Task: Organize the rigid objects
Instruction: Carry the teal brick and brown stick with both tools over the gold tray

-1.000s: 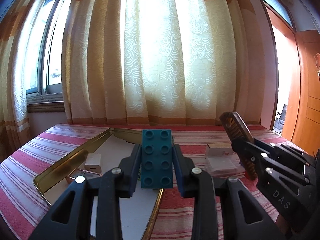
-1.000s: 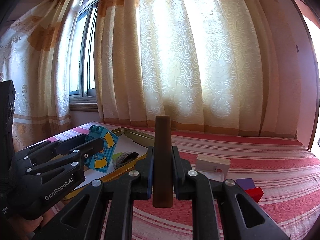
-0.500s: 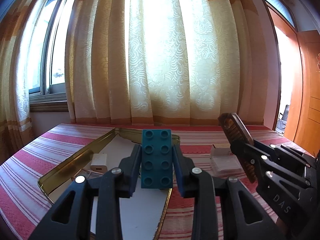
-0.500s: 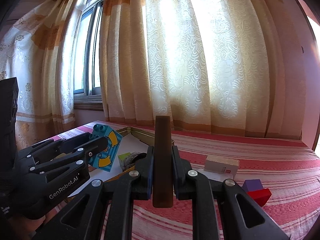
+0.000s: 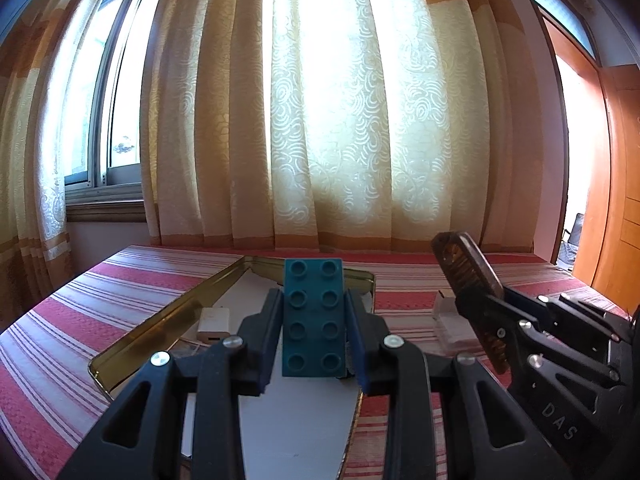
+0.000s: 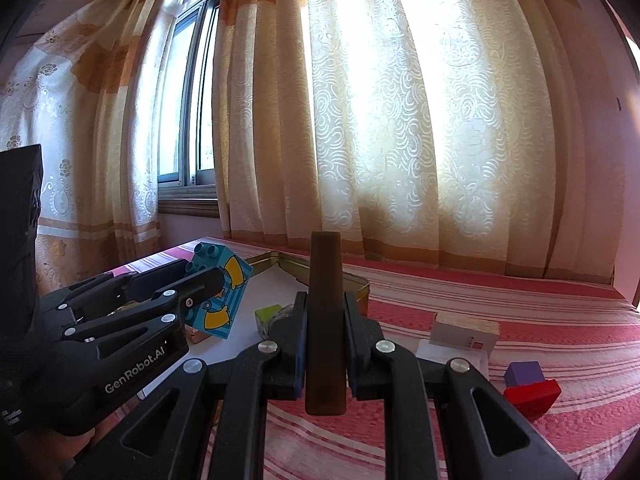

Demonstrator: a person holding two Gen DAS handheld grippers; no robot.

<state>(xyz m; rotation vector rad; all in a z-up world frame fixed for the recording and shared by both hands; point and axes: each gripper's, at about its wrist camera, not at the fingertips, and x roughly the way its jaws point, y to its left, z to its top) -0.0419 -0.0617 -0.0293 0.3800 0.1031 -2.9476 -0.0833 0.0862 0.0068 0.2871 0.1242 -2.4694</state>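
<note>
Teal studded plastic brick (image 5: 313,317) sits clenched in our left gripper (image 5: 313,344); our right gripper (image 6: 325,350) clamps a brown wooden comb (image 6: 325,322) upright.

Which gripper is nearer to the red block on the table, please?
Right. The right gripper, shut on a brown comb, hangs just left of the red block; the left gripper, holding a blue brick, is farther left over the tin.

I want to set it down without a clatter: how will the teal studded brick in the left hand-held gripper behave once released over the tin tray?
The teal brick looks like rigid moulded plastic, so probably light and unbending. Its flat faces suggest it will not roll, though dropped on end it might tip. Against the metal tray it will likely rattle.
</note>
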